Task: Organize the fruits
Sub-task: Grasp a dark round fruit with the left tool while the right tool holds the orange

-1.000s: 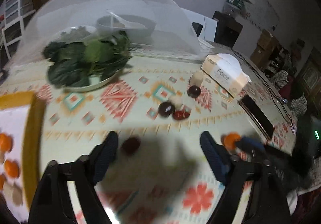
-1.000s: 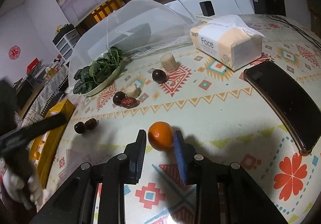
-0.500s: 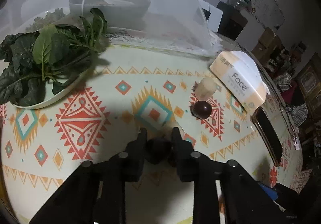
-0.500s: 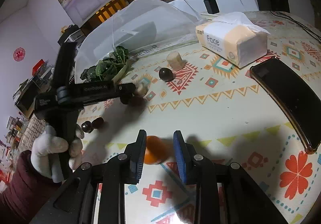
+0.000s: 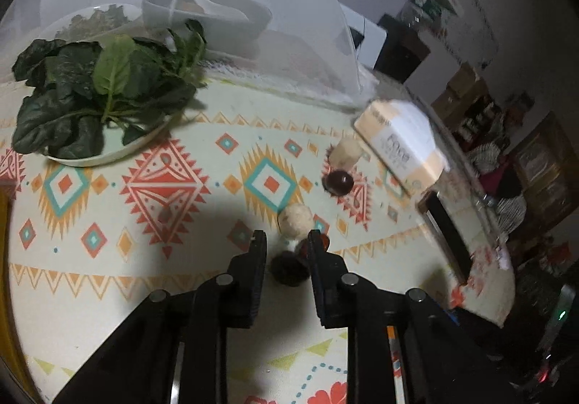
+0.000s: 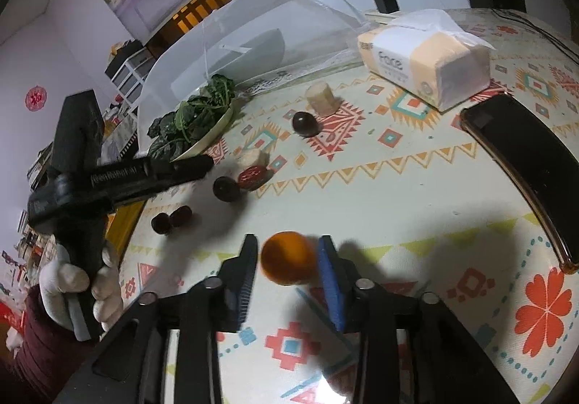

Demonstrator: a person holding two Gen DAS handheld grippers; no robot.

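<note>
The right gripper has its jaws opening around the orange, which sits on the patterned tablecloth between the fingers, seemingly being let go. The left gripper is closed down near its tightest, though from the right wrist camera the dark plum lies just past its tips, so a hold is doubtful (the plum looks glossy and deep purple). Beyond lie a red date and a tissue pack.
</note>
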